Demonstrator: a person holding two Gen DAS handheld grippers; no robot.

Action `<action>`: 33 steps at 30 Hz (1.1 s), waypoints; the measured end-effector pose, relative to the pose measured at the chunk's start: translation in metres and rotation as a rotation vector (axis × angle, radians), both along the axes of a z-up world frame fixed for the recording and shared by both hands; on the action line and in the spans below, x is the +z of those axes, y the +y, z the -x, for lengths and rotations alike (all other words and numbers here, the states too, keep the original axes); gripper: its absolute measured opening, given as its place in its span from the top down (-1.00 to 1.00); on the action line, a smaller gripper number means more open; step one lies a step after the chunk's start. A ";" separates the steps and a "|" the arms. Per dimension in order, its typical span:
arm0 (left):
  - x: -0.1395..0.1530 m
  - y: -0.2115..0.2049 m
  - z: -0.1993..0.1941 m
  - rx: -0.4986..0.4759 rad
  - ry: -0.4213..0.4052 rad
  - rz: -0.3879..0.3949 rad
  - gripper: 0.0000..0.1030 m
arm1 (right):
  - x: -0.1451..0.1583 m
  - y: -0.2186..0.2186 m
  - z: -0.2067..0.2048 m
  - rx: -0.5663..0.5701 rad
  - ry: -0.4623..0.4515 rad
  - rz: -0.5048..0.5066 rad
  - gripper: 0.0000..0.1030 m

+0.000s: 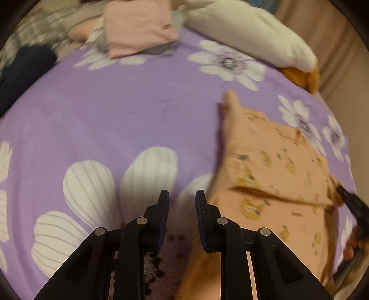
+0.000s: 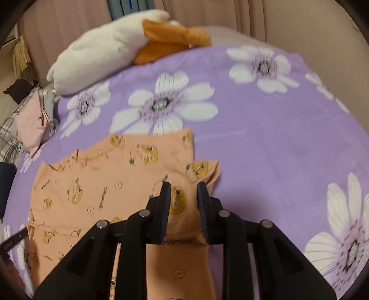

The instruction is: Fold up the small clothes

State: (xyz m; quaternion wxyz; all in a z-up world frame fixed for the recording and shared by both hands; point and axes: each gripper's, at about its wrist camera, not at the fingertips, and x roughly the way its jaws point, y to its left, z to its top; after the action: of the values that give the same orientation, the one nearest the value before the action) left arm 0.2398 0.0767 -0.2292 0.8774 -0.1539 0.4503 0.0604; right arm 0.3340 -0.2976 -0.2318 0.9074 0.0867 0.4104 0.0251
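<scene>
A small peach garment with yellow bear prints lies on the purple flowered bedsheet; part of it is folded over. In the left wrist view the garment lies to the right. My left gripper is open and empty, just left of the garment's edge, above the sheet. My right gripper is open over the garment's right side, and cloth shows between its fingers. The right gripper also shows in the left wrist view at the garment's far right edge.
A white and orange plush toy lies at the head of the bed. Folded pink clothes sit on a pile at the far edge, next to plaid cloth and a dark garment. Beige curtains hang behind.
</scene>
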 end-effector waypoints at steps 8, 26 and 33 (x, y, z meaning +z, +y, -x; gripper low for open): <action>-0.017 -0.042 -0.039 -0.108 0.028 -0.219 0.58 | 0.002 0.003 0.003 0.006 -0.016 0.021 0.54; -0.014 -0.052 -0.013 -0.334 0.001 -0.276 -0.30 | 0.004 0.004 0.006 0.037 0.008 -0.007 0.45; -0.033 -0.052 -0.035 -0.226 -0.021 -0.330 -0.46 | 0.005 0.004 0.007 0.039 0.013 0.005 0.42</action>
State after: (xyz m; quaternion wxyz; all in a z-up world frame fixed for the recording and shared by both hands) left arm 0.2750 0.0243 -0.2621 0.8967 0.0428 0.4393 0.0329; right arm 0.3272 -0.2933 -0.2264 0.9044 0.0765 0.4178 0.0413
